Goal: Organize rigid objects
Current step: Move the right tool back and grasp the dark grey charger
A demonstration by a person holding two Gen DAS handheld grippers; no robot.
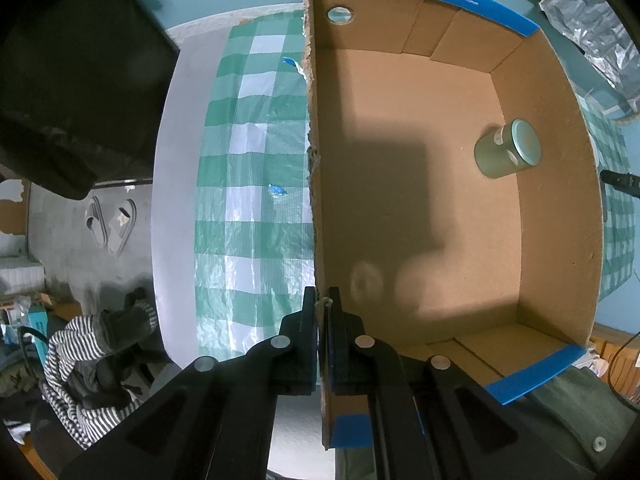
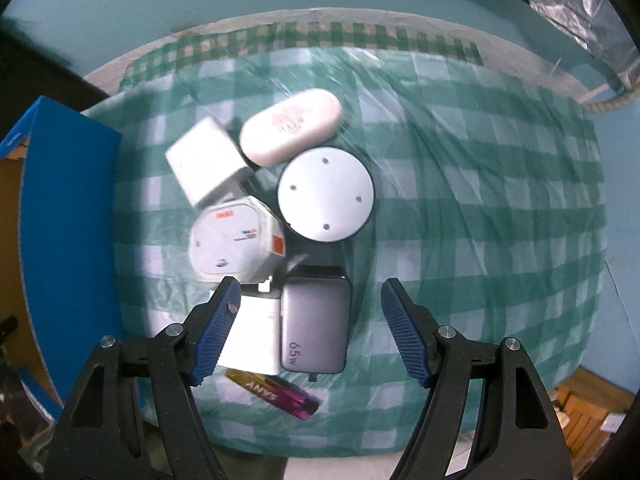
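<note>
My left gripper (image 1: 322,296) is shut on the near left wall of a cardboard box (image 1: 560,200) with blue taped rims. A small green tin (image 1: 506,148) lies on its side inside the box at the far right. In the right wrist view, my right gripper (image 2: 310,292) is open above a cluster on the checked cloth: a grey 65W charger (image 2: 314,324), a white adapter (image 2: 256,332), a white plug with orange labels (image 2: 236,240), a white cube charger (image 2: 206,160), a white oval case (image 2: 292,126), a round silver disc (image 2: 326,194) and a purple-gold lighter (image 2: 276,394).
The box's blue outer wall (image 2: 68,240) stands at the left of the cluster. The green checked cloth (image 2: 480,200) covers the table. A silver foil bag (image 2: 560,8) lies at the far right. Slippers (image 1: 112,220) and striped clothes (image 1: 80,356) lie on the floor.
</note>
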